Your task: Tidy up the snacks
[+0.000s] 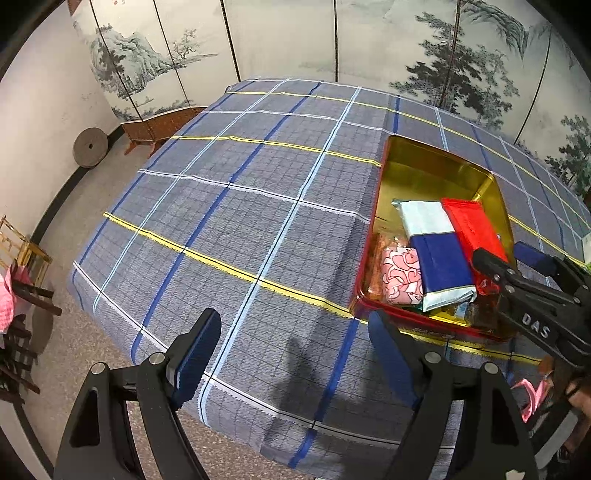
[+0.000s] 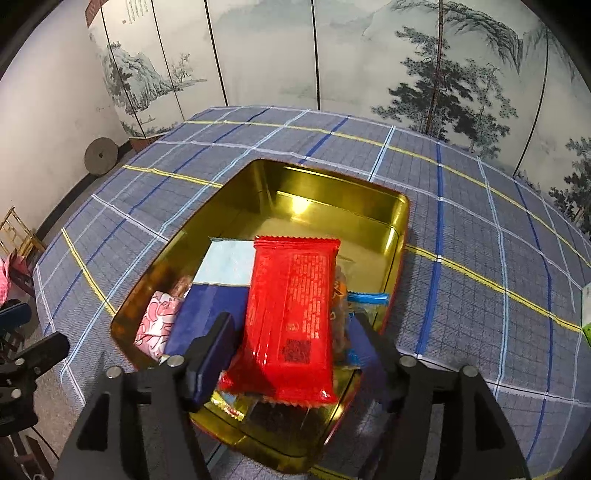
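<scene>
A gold-lined tin (image 2: 332, 192) with a red outside stands on the checked tablecloth and holds several snack packets. A red packet (image 2: 291, 302) lies on top of them, between the fingers of my right gripper (image 2: 293, 319), which is open with its pads clear of the wrapper. Beneath it lie a blue-and-white packet (image 2: 214, 306) and a pink patterned one (image 2: 157, 321). In the left wrist view the tin (image 1: 424, 162) is at the right, with the red packet (image 1: 472, 229) and the right gripper (image 1: 502, 253) over its near corner. My left gripper (image 1: 293, 321) hangs open over bare cloth, left of the tin, holding nothing.
The tablecloth (image 1: 240, 221) covers the whole table, whose front edge runs close below the left gripper. A painted folding screen (image 1: 280, 33) stands behind. A round millstone (image 1: 90, 147) leans on the wall, and a green-and-white item (image 2: 585, 310) lies at the far right.
</scene>
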`<action>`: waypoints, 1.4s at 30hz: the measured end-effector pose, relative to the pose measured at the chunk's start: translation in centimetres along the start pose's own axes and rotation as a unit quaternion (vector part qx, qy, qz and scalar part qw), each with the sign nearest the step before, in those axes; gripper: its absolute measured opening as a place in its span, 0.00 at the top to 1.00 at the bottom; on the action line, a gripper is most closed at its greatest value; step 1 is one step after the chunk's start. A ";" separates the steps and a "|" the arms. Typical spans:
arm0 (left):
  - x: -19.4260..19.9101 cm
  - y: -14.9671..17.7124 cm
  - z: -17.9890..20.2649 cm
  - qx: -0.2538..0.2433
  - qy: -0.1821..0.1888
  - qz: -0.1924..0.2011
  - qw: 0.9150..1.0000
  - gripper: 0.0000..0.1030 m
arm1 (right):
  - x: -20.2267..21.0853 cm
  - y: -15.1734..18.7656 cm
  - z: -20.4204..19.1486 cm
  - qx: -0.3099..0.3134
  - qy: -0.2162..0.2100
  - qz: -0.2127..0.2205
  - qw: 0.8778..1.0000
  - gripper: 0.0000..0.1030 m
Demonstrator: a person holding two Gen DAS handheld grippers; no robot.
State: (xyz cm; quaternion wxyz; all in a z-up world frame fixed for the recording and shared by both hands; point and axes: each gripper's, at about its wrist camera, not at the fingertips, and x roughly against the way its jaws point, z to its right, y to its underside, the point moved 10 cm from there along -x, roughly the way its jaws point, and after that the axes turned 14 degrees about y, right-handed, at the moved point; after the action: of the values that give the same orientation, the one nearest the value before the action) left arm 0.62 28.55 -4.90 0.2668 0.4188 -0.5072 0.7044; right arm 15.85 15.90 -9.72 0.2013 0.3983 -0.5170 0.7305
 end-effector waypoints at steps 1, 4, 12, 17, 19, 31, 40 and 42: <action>0.1 0.0 0.1 -0.001 -0.001 0.001 1.000 0.23 | 0.3 0.0 0.1 0.000 -0.001 0.002 1.000 0.27; 0.2 0.0 0.6 -0.006 -0.003 0.002 1.000 0.23 | 1.3 0.4 0.4 0.000 -0.003 0.005 1.000 0.22; 0.2 0.4 1.8 -0.016 -0.003 -0.002 1.000 0.22 | 3.5 2.5 2.1 -0.003 0.000 0.007 1.000 0.18; 0.1 0.6 3.0 -0.027 0.001 -0.005 1.000 0.22 | 4.1 3.7 2.6 0.000 0.004 0.008 1.000 0.18; 0.1 0.6 3.5 -0.030 0.002 -0.005 1.000 0.22 | 4.2 4.0 2.8 0.001 0.008 0.008 1.000 0.18; -0.4 0.6 5.3 -0.042 0.002 -0.011 0.999 0.22 | 3.9 5.6 3.8 0.005 0.015 0.001 1.000 0.18; -0.8 0.6 6.0 -0.053 0.002 -0.015 0.998 0.22 | 3.5 5.9 3.8 0.005 0.010 -0.002 1.000 0.18; -0.7 0.5 6.1 -0.051 0.007 -0.012 0.999 0.22 | 3.5 5.9 3.8 0.003 0.008 -0.004 1.000 0.18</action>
State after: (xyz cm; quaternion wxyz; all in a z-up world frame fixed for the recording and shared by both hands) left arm 2.50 22.69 -4.96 0.3002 0.4059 -0.5352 0.6773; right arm 10.96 9.76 -9.93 0.2072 0.3948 -0.5113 0.7347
